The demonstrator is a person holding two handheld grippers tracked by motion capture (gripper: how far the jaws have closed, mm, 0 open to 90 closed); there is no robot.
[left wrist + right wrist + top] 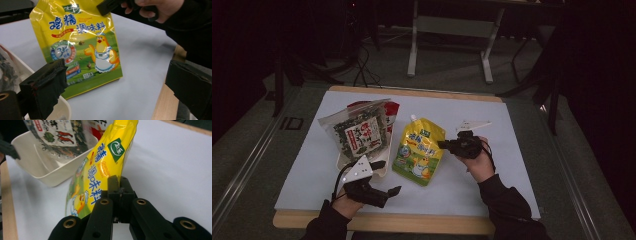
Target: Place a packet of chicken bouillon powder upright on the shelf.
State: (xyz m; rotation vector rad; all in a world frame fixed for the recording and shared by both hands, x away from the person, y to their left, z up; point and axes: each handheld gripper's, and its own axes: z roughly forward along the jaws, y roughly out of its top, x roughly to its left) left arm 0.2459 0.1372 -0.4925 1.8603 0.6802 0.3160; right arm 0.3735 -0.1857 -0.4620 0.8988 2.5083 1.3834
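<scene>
Yellow seasoning pouch (420, 151) on white tabletop (482, 170), dark room; right gripper (119, 185) clamps its edge. Beside pouch, cream tray (40, 167) holds seaweed bag (360, 131). Left gripper (120, 85) gapes, empty

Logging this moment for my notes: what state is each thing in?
Yellow seasoning pouch: sealed, one edge pinched and lifted.
Right gripper: jaws shut on the pouch edge.
Left gripper: jaws open, empty.
Seaweed packet: sealed, leaning in the tray.
White tray: upright, holding the packets.
</scene>
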